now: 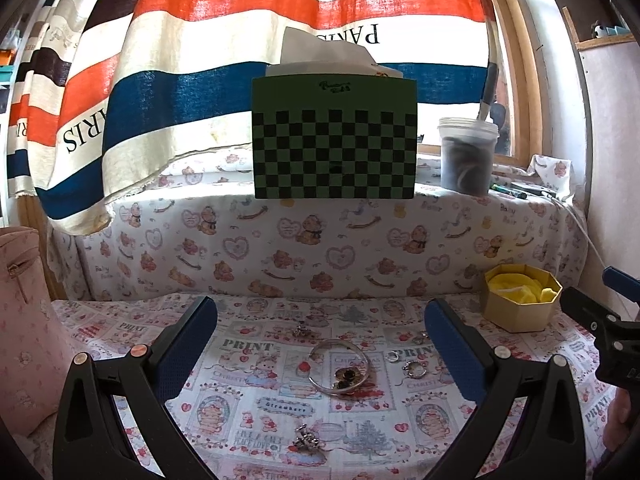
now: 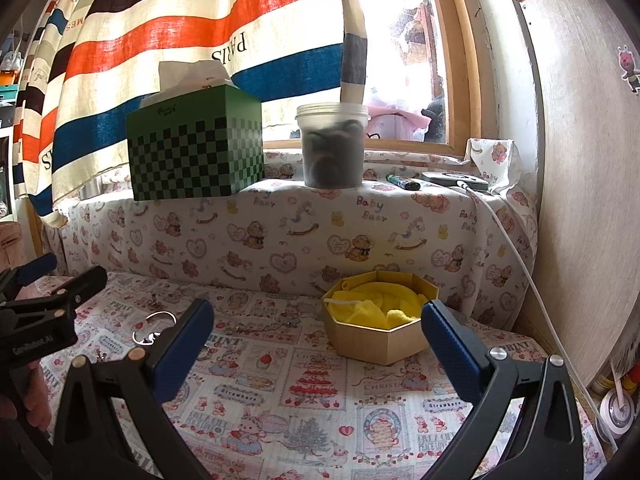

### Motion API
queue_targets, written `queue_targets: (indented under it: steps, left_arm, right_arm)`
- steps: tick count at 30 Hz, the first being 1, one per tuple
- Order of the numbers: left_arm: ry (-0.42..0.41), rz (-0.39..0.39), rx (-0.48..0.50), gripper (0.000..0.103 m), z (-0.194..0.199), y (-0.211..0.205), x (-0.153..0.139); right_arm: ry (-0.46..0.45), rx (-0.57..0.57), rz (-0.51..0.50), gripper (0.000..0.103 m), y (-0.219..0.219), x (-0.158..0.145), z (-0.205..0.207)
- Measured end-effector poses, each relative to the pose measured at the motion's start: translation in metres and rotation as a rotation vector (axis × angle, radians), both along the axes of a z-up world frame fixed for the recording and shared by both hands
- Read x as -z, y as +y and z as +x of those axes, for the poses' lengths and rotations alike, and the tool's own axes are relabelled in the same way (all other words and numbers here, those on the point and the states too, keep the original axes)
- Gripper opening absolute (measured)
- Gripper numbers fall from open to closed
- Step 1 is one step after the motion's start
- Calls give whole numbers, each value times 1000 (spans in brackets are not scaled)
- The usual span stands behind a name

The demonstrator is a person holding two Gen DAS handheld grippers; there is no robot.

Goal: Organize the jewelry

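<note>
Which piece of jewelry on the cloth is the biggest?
The silver bangle, an open hoop lying flat in the middle of the printed cloth. The rings to its right and the small charms are far smaller.

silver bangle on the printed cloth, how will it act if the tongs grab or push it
The silver bangle looks like a thin rigid metal hoop, so it should keep its shape. Its polished surface may slip between the left tongs. Lying flat on the cloth, it would probably slide when pushed, dragging the dark pieces inside it.

Both the left tool (image 1: 320, 344) and right tool (image 2: 318, 340) hover with fingers spread wide, holding nothing.
</note>
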State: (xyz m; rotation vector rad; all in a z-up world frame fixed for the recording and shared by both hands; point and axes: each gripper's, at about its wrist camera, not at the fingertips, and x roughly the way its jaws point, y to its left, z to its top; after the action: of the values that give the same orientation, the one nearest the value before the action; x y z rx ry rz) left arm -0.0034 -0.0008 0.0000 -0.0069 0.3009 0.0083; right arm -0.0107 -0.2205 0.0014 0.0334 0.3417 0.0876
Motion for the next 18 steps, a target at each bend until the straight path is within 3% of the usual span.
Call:
queue_targets:
  steps: [14,18]
  left_arm:
    - [-1,-5,35,103,-2,-4,-1]
    - [9,-26,56,103,-1,-4,-1]
  right_arm:
    - [19,32,-2,103,-1,-1,4]
    - [36,86,8,103,-6,-1,6]
